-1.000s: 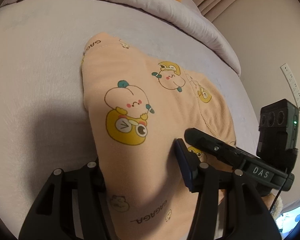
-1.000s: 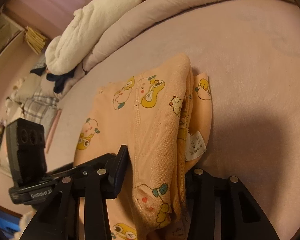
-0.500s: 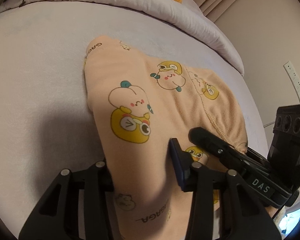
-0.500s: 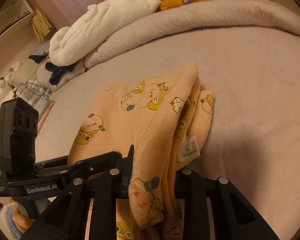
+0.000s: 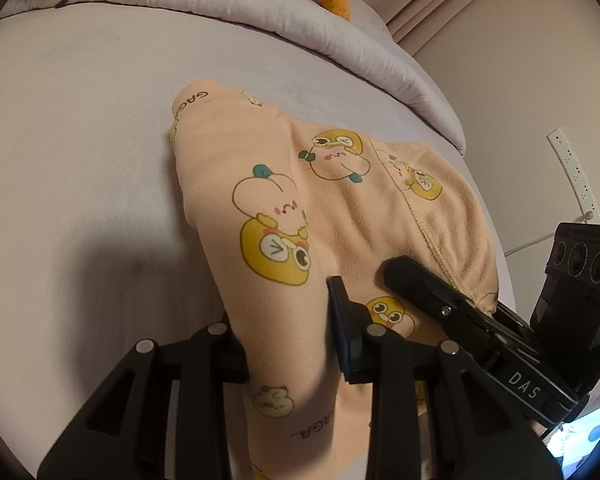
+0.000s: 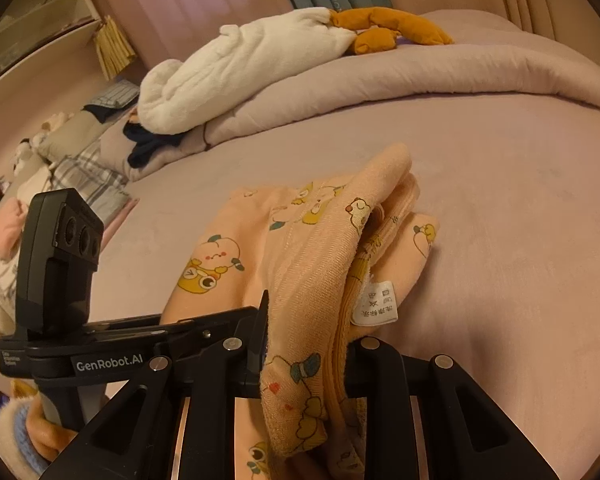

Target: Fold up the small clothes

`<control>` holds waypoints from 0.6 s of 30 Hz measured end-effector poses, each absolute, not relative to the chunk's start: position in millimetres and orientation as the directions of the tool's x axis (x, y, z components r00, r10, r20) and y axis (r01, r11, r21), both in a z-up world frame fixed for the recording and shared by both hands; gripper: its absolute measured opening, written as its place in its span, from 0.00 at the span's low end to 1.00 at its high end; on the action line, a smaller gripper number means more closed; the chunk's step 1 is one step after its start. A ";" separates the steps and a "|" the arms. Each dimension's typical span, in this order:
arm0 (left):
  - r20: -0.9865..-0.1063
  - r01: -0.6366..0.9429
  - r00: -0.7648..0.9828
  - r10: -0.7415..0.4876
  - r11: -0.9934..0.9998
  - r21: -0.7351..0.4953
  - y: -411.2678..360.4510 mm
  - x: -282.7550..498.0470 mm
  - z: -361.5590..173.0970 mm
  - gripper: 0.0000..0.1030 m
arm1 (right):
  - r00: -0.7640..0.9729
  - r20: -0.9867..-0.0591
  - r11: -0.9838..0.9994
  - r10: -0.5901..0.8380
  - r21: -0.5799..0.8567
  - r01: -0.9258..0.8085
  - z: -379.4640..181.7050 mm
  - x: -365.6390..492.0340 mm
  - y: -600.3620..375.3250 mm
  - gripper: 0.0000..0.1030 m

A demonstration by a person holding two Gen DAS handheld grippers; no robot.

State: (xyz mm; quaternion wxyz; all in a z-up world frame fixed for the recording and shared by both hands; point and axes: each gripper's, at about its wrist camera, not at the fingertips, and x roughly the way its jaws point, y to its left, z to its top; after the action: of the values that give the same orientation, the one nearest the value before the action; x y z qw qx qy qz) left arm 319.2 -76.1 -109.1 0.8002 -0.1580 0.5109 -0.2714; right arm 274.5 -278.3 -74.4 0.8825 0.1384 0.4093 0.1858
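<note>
- The garment (image 5: pixel 340 216) I hold is peach-orange, printed with cartoon figures in yellow, pale pink and teal, plus dark "GAGA" lettering.
- Its care tag (image 6: pixel 374 304) is white with dark print, too small for me to read.
- My left hand-held gripper (image 5: pixel 288 344) and right hand-held gripper (image 6: pixel 308 356) are black.
- The bed sheet (image 5: pixel 80 140) is pale lilac-grey; the rolled duvet (image 6: pixel 420 76) matches it.
- On the duvet lie a white blanket (image 6: pixel 252 68) and an orange-brown plush toy (image 6: pixel 388 28).
- Beyond the bed, something grey-and-white checked (image 6: pixel 84 176), perhaps cloth.
</note>
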 end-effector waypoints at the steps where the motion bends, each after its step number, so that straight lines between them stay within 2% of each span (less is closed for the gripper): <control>1: -0.732 0.277 0.333 -0.594 0.804 -0.526 -77.0 315.0 -108.0 0.30 | 0.595 -0.671 0.892 0.444 0.397 -0.217 -73.2 269.0 -277.7 0.24; 18: -0.718 0.270 0.363 -0.593 0.805 -0.528 -49.5 229.7 -104.2 0.30 | 0.580 -0.657 0.874 0.483 0.400 -0.276 -63.0 192.7 -250.7 0.24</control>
State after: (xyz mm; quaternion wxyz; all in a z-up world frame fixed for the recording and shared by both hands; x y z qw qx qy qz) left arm 229.7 -49.5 -104.2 0.8094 -0.1626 0.4972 -0.2667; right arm 192.7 -250.7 -63.0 0.8794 0.1280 0.4047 0.2156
